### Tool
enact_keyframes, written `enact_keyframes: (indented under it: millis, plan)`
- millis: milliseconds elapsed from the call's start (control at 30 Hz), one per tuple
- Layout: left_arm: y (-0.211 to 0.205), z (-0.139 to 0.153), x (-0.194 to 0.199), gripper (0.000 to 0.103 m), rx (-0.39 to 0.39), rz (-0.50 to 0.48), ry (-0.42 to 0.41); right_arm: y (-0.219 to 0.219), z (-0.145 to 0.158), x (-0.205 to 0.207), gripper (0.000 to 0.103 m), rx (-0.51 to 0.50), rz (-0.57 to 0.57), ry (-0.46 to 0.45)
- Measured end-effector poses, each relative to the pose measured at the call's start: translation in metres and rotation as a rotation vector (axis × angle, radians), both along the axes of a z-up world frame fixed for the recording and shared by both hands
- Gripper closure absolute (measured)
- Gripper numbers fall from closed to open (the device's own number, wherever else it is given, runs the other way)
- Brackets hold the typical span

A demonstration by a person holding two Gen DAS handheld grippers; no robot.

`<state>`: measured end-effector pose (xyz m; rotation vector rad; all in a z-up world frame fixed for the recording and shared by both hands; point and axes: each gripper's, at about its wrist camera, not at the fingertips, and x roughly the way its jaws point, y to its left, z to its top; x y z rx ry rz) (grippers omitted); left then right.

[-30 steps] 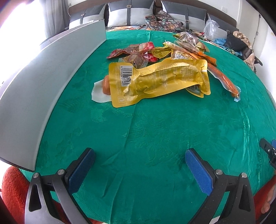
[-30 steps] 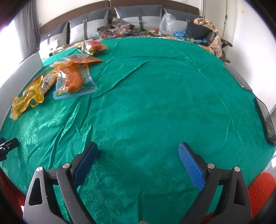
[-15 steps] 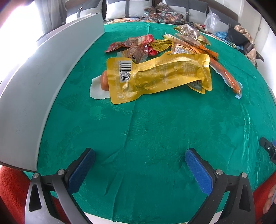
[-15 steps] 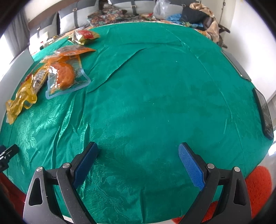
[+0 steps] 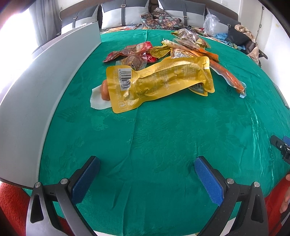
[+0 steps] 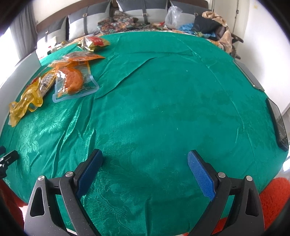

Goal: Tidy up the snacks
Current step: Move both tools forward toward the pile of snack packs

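Before me a wide tabletop under creased green damask cloth (image 5: 163, 138), grey-cushioned sofa (image 5: 125, 12) behind, crinkled yellow foil snack pouch (image 5: 159, 83) lying flat mid-left fronting mixed packets, my left claw (image 5: 146, 174) and right claw (image 6: 145, 167) both spread, empty.

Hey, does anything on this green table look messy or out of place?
Yes. The snack packets lie in a loose overlapping heap: a big crumpled yellow foil pouch sprawls across a clear-wrapped orange sausage, with red wrappers jumbled behind. Nothing looks spilled.
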<state>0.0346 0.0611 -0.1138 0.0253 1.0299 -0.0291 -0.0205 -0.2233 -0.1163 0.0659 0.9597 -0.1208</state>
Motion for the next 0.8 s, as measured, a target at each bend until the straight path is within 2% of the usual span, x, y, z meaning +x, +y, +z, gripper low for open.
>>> enact_keyframes:
  millis: [533, 667, 733, 800]
  plan:
    - [0.000, -0.001, -0.004, 0.000, 0.000, 0.003, -0.039, 0.003, -0.002, -0.002, 0.005, -0.008, -0.018, -0.051]
    - [0.000, -0.002, -0.005, 0.000, -0.003, -0.030, -0.079, 0.003, -0.003, -0.002, 0.005, -0.009, -0.020, -0.060]
    - [0.001, -0.001, -0.002, 0.000, -0.004, -0.057, -0.065, 0.003, -0.003, -0.002, 0.005, -0.010, -0.023, -0.066]
    - [0.004, 0.003, 0.010, 0.000, 0.005, -0.083, -0.001, 0.004, -0.003, -0.003, 0.005, -0.011, -0.026, -0.071]
